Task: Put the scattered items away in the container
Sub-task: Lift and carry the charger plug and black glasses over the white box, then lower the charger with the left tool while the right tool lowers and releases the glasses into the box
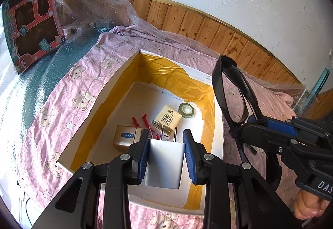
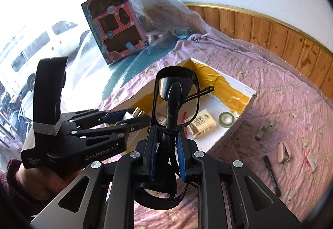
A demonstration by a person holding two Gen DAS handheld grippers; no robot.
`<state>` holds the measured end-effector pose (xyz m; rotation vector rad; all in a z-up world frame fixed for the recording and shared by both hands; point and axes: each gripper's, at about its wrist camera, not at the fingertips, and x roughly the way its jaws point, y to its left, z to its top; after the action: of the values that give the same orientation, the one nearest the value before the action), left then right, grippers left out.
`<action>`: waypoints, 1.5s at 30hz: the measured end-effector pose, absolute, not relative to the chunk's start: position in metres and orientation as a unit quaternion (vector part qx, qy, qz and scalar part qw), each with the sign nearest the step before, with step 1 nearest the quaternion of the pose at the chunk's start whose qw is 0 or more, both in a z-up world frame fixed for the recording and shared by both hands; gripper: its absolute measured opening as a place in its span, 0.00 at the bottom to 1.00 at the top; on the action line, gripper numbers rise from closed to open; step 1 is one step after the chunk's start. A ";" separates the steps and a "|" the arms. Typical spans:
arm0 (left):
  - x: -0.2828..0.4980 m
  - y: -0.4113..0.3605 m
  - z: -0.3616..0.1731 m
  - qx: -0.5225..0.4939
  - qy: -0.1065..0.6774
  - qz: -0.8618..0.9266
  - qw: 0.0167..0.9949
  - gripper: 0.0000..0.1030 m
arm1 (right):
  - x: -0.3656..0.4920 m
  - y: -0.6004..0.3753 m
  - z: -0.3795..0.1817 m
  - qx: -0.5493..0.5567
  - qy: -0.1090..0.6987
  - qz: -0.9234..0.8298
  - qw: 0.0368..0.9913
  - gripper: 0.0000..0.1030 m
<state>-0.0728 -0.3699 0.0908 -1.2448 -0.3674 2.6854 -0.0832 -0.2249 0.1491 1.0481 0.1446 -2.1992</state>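
Left gripper (image 1: 166, 141) held forward and low, blue-padded fingers (image 1: 144, 156) pressed against both sides of a white charger (image 1: 165, 163). Right gripper (image 2: 166, 152) alongside, to its right, raised slightly, closed around folded black glasses (image 2: 175, 95) standing upright. Bare hand (image 1: 308, 205) wrapped round the right handle; left hand (image 2: 39, 182) under its own, sleeve at the wrist.

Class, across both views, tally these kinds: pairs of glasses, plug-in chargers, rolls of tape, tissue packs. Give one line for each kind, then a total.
black-framed glasses: 1
white plastic plug-in charger: 1
green tape roll: 1
beige tissue pack: 1
Total: 4
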 end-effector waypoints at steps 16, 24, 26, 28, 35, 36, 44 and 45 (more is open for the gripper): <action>-0.084 -0.358 0.073 -0.443 -0.129 0.881 0.109 0.32 | -0.153 -0.253 0.126 0.447 0.076 -0.821 0.347 0.18; -0.088 -0.346 0.066 -0.455 -0.123 0.873 0.123 0.32 | -0.178 -0.267 0.110 0.467 0.091 -0.808 0.348 0.18; -0.089 -0.343 0.064 -0.457 -0.119 0.873 0.122 0.32 | -0.185 -0.270 0.106 0.471 0.098 -0.806 0.346 0.18; -0.090 -0.342 0.062 -0.460 -0.114 0.873 0.116 0.32 | -0.193 -0.274 0.101 0.478 0.103 -0.801 0.345 0.18; -0.094 -0.343 0.059 -0.463 -0.091 0.878 0.085 0.32 | -0.213 -0.289 0.087 0.491 0.131 -0.792 0.339 0.18; -0.095 -0.344 0.059 -0.463 -0.091 0.878 0.084 0.32 | -0.214 -0.292 0.086 0.492 0.135 -0.790 0.340 0.18; -0.098 -0.344 0.059 -0.462 -0.096 0.877 0.089 0.32 | -0.226 -0.311 0.071 0.501 0.166 -0.779 0.340 0.18; -0.098 -0.344 0.059 -0.462 -0.097 0.877 0.090 0.32 | -0.228 -0.314 0.070 0.502 0.168 -0.778 0.339 0.18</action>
<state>-0.0981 -0.3438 0.0594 -1.3729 -0.2896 2.6069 -0.2277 -0.3135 0.0697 1.3073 0.4378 -2.0252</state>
